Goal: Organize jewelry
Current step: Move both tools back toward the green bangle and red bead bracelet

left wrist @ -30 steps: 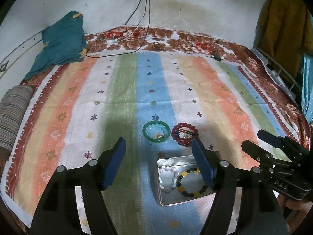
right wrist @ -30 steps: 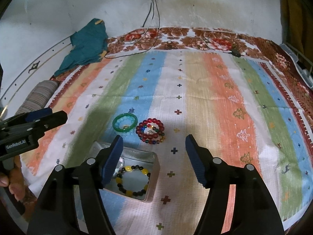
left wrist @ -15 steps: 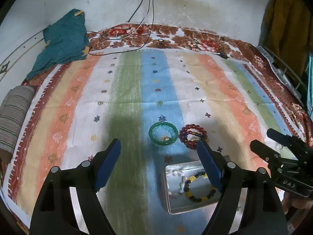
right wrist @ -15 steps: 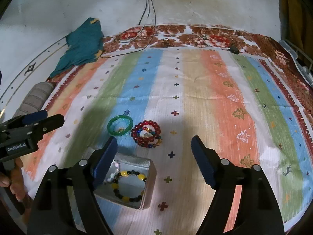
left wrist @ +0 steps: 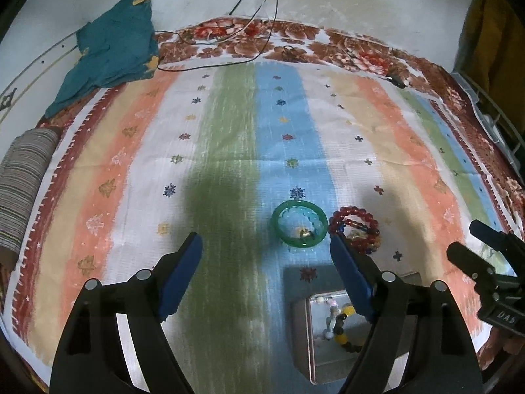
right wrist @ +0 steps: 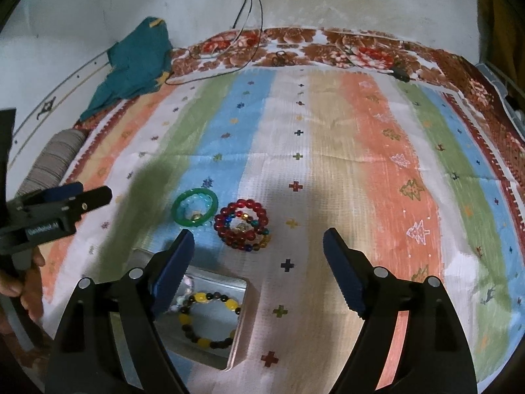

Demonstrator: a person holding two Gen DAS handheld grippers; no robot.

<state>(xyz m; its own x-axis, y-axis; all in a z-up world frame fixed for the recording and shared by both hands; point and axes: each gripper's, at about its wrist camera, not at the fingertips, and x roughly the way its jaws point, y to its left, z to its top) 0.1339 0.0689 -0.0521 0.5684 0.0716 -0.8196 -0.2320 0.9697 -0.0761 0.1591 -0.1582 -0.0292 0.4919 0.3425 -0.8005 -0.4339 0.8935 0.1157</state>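
A green bangle (left wrist: 275, 225) (right wrist: 177, 211) with a pale blue bead ring inside it lies on the striped cloth (left wrist: 229, 164). Beside it on the right lies a coil of red beads (left wrist: 351, 210) (right wrist: 244, 203). Nearer me, an open metal tin (left wrist: 300, 328) (right wrist: 244, 295) holds a black and yellow bead bracelet (right wrist: 200, 297) and pale beads. My left gripper (left wrist: 264, 241) hovers open above the cloth just short of the bangle, empty. My right gripper (right wrist: 258, 233) hangs over the red beads' near edge, its jaws opening with nothing between them.
A teal cloth (left wrist: 111, 49) lies at the far left by the wall. A striped roll (left wrist: 23, 177) sits at the left edge. Cables (left wrist: 262, 16) run down the wall onto the floral blanket. A yellow garment (left wrist: 485, 32) and a wire rack stand at the right.
Both grippers' jaws have spread wider. Both have sunk closer to the cloth, and the tin now sits lower in each view. The jewelry has not moved.
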